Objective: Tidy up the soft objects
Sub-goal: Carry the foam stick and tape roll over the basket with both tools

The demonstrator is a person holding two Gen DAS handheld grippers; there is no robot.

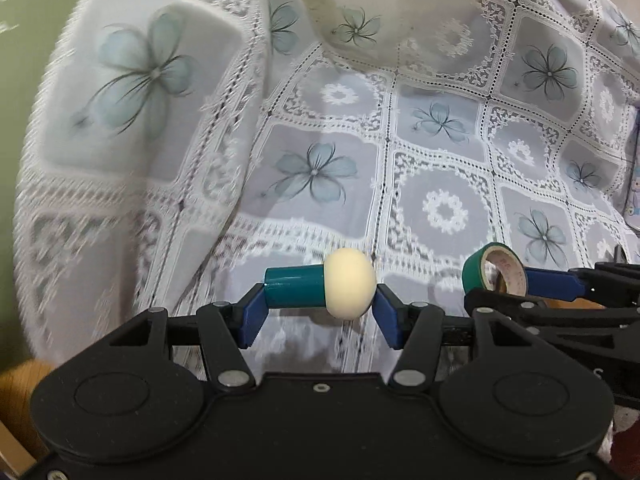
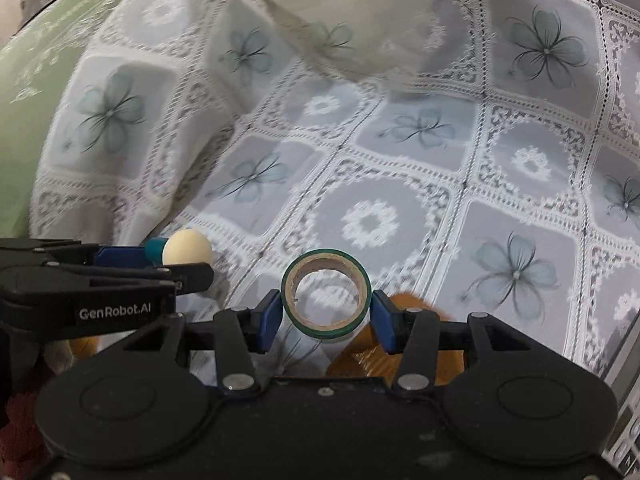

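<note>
Here, left tool (image 1: 320,304) clenched on a mushroom toy (image 1: 320,292), held sideways; right tool (image 2: 325,312) beside it clenched on a tape roll (image 2: 325,299); both above the lace cloth (image 2: 400,180)

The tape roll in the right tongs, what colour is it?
The tape roll is green outside with a tan cardboard core, clearest in the right wrist view.
</note>
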